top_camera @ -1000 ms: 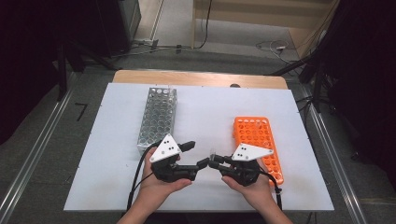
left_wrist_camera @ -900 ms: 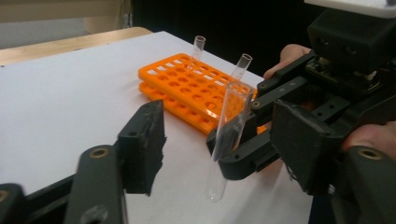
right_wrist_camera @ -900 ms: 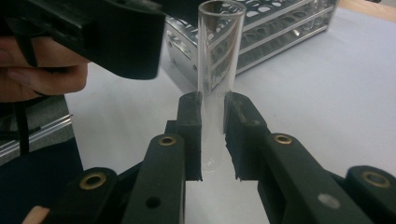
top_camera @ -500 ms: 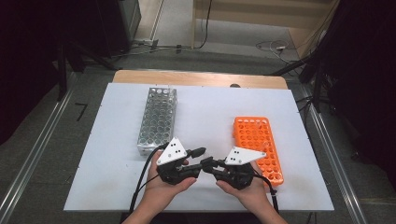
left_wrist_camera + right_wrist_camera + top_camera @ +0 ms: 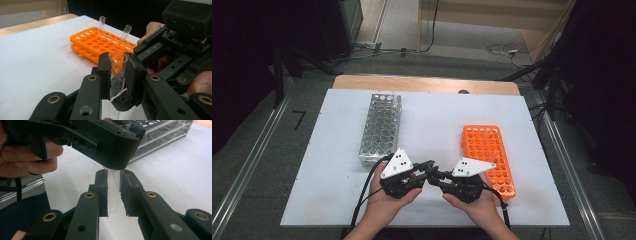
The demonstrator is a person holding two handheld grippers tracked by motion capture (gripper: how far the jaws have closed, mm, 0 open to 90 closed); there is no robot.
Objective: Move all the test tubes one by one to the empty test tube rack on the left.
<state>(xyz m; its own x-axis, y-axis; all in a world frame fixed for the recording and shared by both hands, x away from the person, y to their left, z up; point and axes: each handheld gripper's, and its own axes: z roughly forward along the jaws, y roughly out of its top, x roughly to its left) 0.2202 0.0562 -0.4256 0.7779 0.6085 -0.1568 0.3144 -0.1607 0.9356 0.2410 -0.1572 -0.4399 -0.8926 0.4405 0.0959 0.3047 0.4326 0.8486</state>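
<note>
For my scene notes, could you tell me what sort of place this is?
Probably a lab recording bench: a white table with a metal tube rack, an orange tube rack, and floor cables behind.

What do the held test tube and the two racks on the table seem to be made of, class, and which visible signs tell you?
Test tube: clear, glossy glass or plastic, hard to say which; the orange rack shows through its wall.
Orange rack: looks like moulded plastic; uniform bright colour, matt surface.
Silver rack: probably metal; grey sheen and thin perforated plates.
</note>
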